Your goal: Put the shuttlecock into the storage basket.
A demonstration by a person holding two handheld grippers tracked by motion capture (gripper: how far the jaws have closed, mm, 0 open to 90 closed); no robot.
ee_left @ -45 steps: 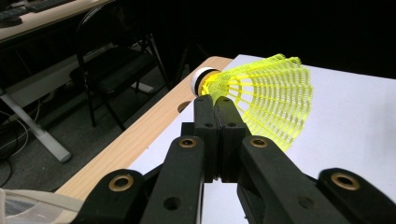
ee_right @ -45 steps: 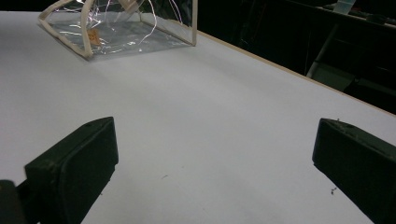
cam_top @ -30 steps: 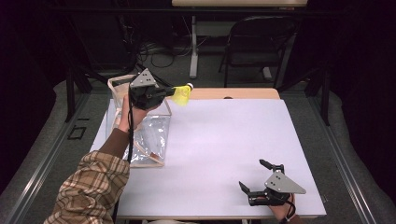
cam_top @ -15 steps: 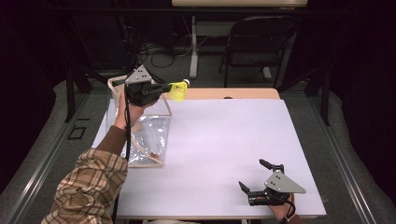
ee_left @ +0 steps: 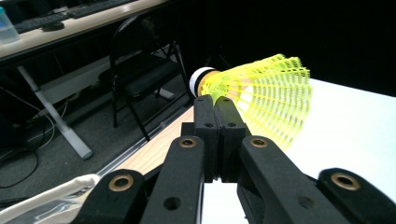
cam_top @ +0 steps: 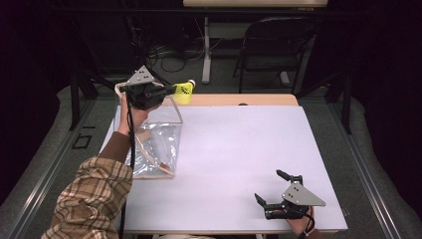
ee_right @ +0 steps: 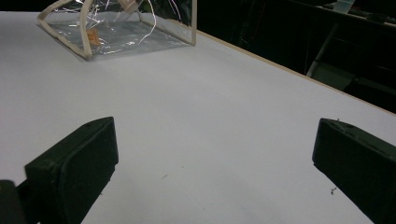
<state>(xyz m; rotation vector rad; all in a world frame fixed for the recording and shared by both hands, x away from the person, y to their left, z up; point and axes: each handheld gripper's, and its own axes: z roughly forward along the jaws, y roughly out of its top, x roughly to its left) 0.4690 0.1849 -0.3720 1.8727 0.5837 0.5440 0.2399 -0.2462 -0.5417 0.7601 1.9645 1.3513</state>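
A yellow shuttlecock with a white cork tip hangs in the air above the table's far left corner. My left gripper is shut on its skirt, held higher than the clear bag. In the left gripper view the two jaws press together on the yellow mesh of the shuttlecock, and my left gripper points past the table's wooden edge. My right gripper rests open near the front right of the white table. Nothing lies between the jaws of my right gripper.
The clear plastic bag with cream piping stands open on the table's left side. A black folding chair and desk legs stand behind the far edge. A plaid sleeve comes in at the bottom left.
My left gripper has carried the shuttlecock a little up and toward the far edge. The right gripper has stayed in place.
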